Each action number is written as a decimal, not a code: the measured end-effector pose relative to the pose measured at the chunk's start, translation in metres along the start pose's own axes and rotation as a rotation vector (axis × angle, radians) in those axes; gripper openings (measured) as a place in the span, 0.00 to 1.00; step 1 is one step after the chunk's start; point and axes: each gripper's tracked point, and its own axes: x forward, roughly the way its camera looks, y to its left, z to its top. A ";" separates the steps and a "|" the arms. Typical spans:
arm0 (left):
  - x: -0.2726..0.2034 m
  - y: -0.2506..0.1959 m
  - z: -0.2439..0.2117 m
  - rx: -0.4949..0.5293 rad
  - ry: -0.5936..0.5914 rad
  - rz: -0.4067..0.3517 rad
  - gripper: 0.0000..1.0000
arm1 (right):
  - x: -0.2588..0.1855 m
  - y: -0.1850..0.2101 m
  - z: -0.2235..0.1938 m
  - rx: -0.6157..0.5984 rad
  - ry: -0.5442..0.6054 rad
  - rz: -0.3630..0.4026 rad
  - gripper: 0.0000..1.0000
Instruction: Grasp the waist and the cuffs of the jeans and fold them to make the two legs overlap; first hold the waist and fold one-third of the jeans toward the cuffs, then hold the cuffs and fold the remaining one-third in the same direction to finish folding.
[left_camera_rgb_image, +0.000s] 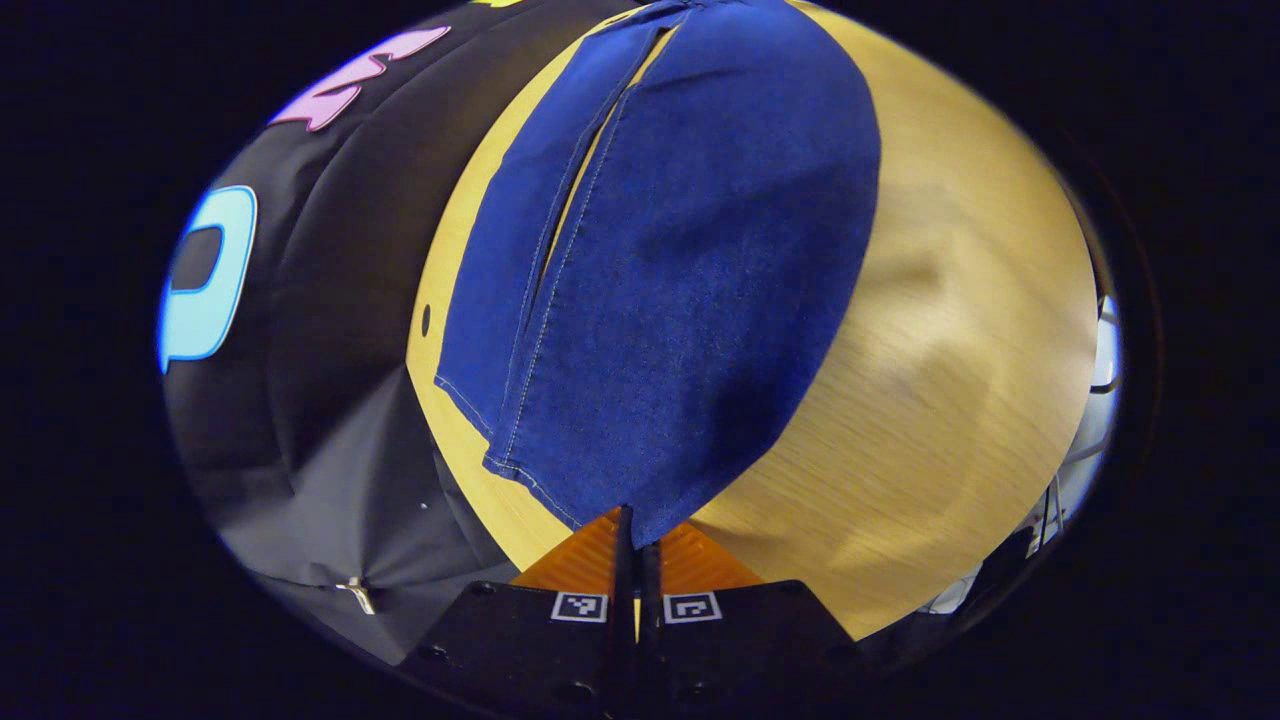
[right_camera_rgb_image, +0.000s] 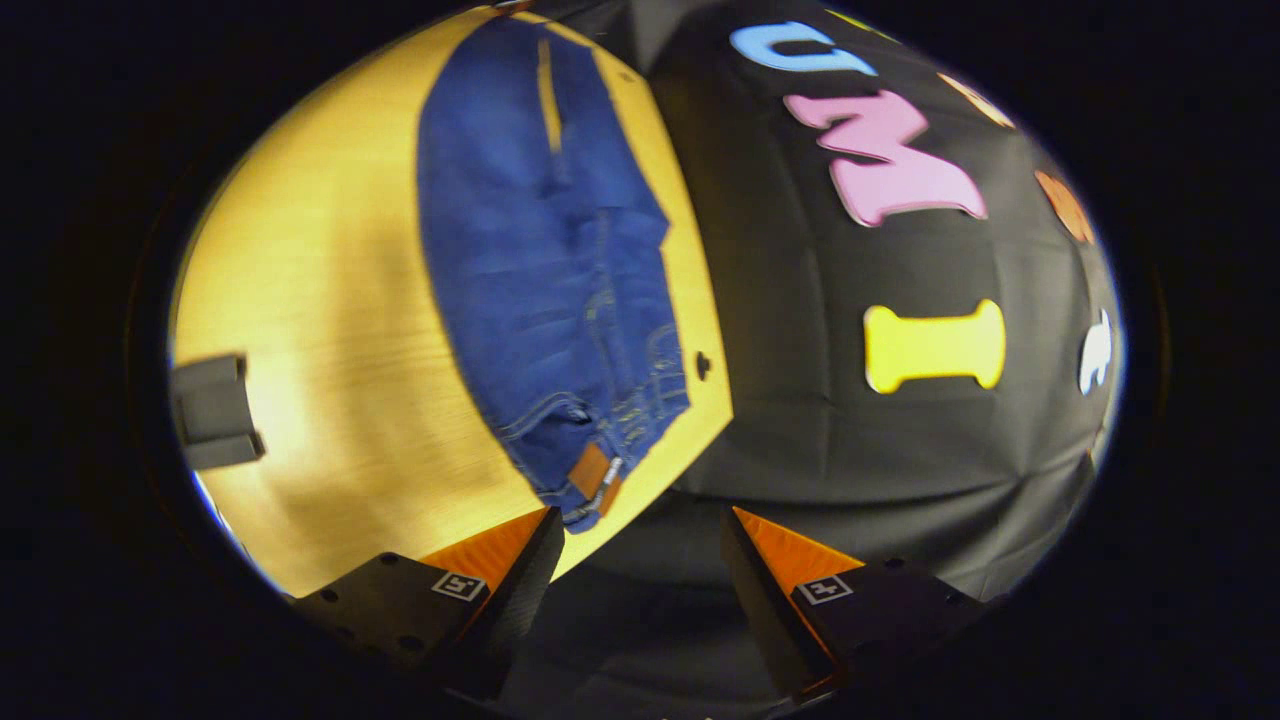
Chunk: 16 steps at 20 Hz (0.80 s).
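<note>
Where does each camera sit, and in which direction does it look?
Left gripper view: rides on the left tool, at the cuff end of the jeans, looking along the legs; its own fingers show closed on the hem.
Right gripper view: rides on the right tool, near the waist end, looking along the jeans and the booth wall; its own fingers show spread apart, holding nothing.
Shared: the jeans and the wooden table.

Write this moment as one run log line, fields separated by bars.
left hand-held gripper: shut on jeans cuff | right hand-held gripper: open near waist | jeans: flat on wooden table
</note>
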 end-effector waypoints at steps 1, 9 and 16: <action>0.000 0.000 0.001 0.003 0.009 -0.004 0.06 | 0.012 0.010 -0.005 -0.035 0.010 0.031 0.96; 0.005 0.004 0.003 -0.066 0.034 0.039 0.06 | 0.071 0.023 -0.017 -0.177 0.046 0.061 0.96; 0.005 0.004 0.008 -0.082 0.038 0.087 0.06 | 0.085 0.039 -0.015 -0.228 0.059 0.097 0.46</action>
